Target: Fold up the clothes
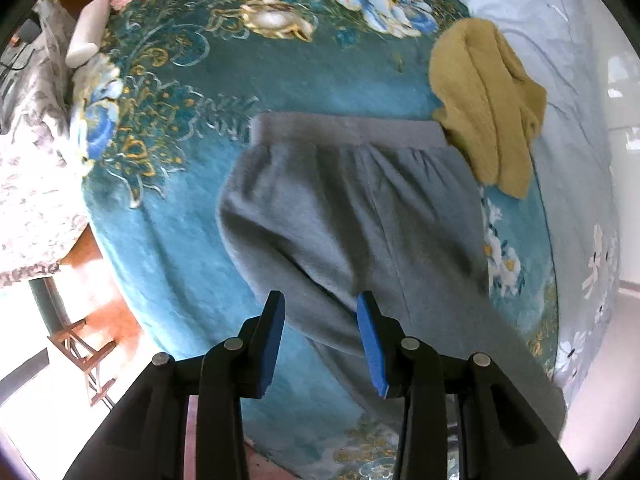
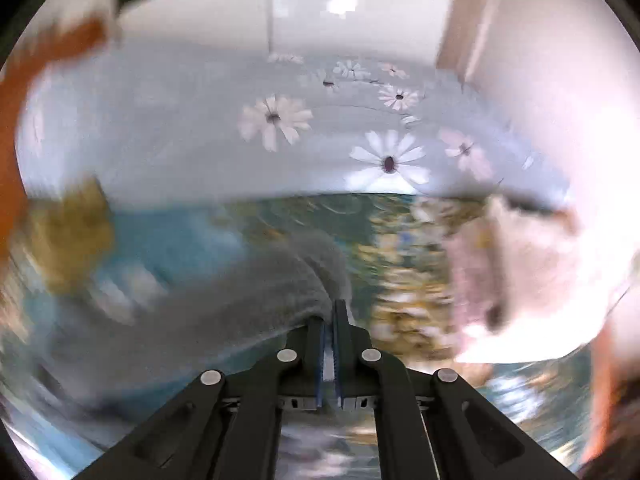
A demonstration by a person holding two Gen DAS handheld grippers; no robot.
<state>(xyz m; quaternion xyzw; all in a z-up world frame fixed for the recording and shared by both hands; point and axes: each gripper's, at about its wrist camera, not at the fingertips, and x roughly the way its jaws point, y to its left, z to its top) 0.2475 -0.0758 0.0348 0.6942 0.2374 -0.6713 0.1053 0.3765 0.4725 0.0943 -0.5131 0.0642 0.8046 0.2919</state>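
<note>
Grey fleece trousers (image 1: 352,216) lie spread on the bed, waistband away from the left gripper (image 1: 320,316), one leg trailing off toward the near right edge. They look soft, thick and limp, light enough to lift by a pinch, likely to sag and drag rather than hold a crease. The left gripper hovers spread over the seat of them, holding nothing. The right gripper (image 2: 330,316) is pressed together on a bunch of the grey cloth, its view smeared. I'd judge hems and waistband corners the best holds. A mustard garment (image 1: 488,108) overlaps the waistband's right end. The teal floral blanket (image 1: 168,184) is plush and may cling; a pale daisy-print sheet (image 2: 200,132) lies beyond.
</note>
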